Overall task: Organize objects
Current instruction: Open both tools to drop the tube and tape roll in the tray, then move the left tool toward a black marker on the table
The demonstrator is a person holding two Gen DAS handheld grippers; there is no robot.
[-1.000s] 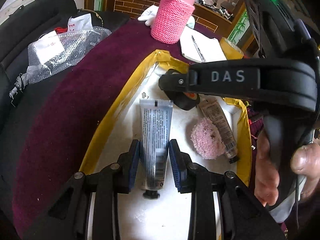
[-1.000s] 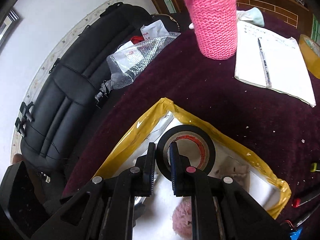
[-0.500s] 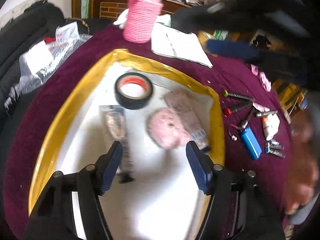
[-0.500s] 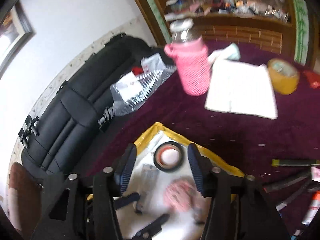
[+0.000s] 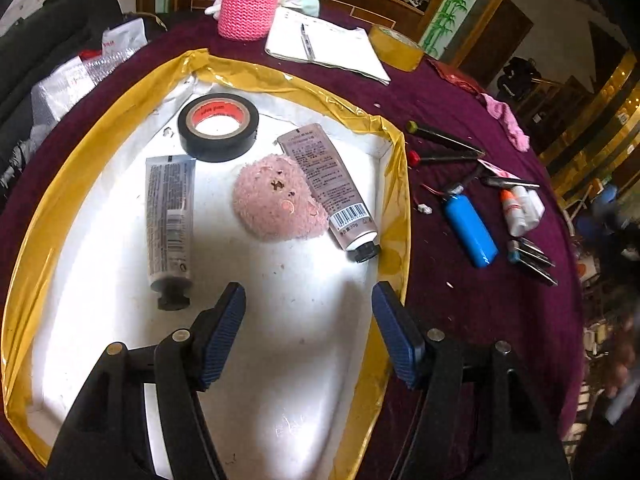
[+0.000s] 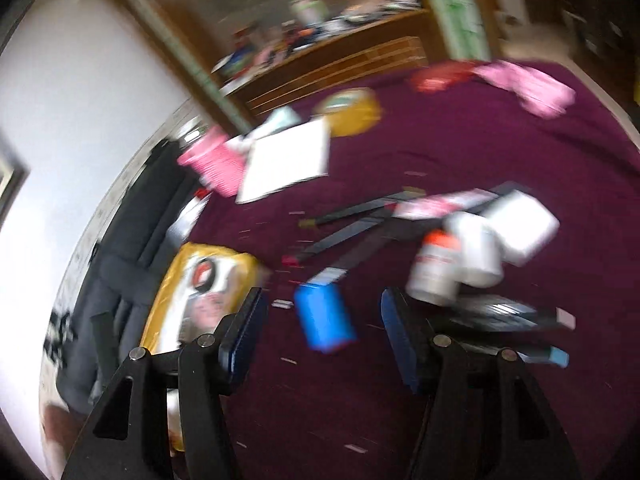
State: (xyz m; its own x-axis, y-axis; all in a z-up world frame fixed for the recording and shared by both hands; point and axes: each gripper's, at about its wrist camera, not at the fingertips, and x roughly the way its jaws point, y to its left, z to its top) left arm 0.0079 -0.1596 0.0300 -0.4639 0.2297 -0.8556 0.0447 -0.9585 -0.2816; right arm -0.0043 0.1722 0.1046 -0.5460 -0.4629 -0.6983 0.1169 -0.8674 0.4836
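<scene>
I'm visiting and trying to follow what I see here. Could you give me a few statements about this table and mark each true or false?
1. The black tape roll lies inside the yellow-rimmed tray. True.
2. The left gripper grips the grey tube. False: its jaws are open and empty, and the tube lies apart in the tray.
3. The blue lighter is in the tray. False: it lies on the purple cloth outside it.
4. The pink plush toy touches the beige tube. True.
5. The right gripper holds nothing. True.
</scene>
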